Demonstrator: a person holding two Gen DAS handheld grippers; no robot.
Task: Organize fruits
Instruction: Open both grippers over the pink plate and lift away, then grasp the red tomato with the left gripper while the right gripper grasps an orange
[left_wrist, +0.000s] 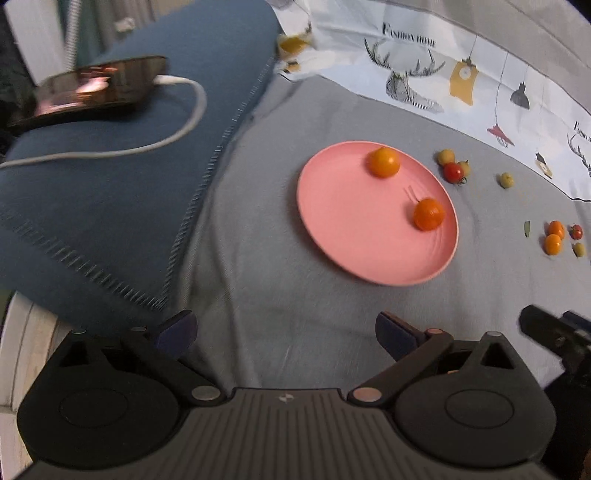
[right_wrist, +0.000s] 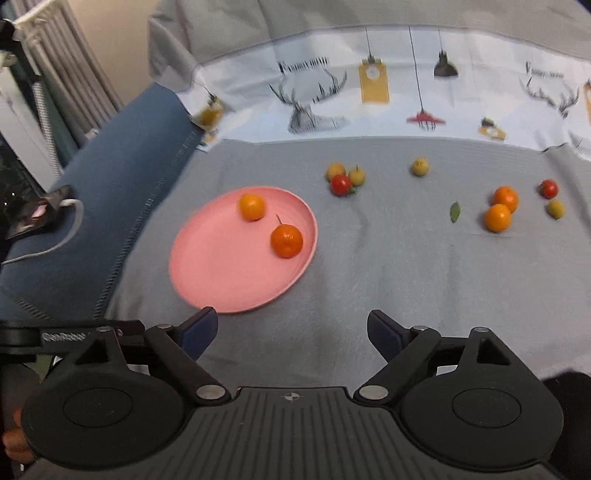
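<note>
A pink plate (left_wrist: 351, 236) (right_wrist: 221, 273) lies on the grey cloth and carries two oranges (left_wrist: 384, 162) (right_wrist: 286, 240). Right of it sit a red tomato (right_wrist: 340, 184) with two small yellow fruits (right_wrist: 357, 175), and one yellow fruit (right_wrist: 420, 167) on its own. Further right lie two more oranges (right_wrist: 497, 218), another tomato (right_wrist: 549, 188) and a yellow-green fruit (right_wrist: 555, 209). My left gripper (left_wrist: 286, 325) hangs open and empty in front of the plate. My right gripper (right_wrist: 291, 325) is open too, with nothing between its fingers, near the plate's front rim.
A blue cushion (left_wrist: 110, 184) at the left holds a phone (left_wrist: 92, 86) with a white cable (left_wrist: 192, 118). A printed white cloth (right_wrist: 369, 96) runs along the back. A green leaf (right_wrist: 454, 212) lies among the fruit. A radiator (right_wrist: 66, 74) stands at the far left.
</note>
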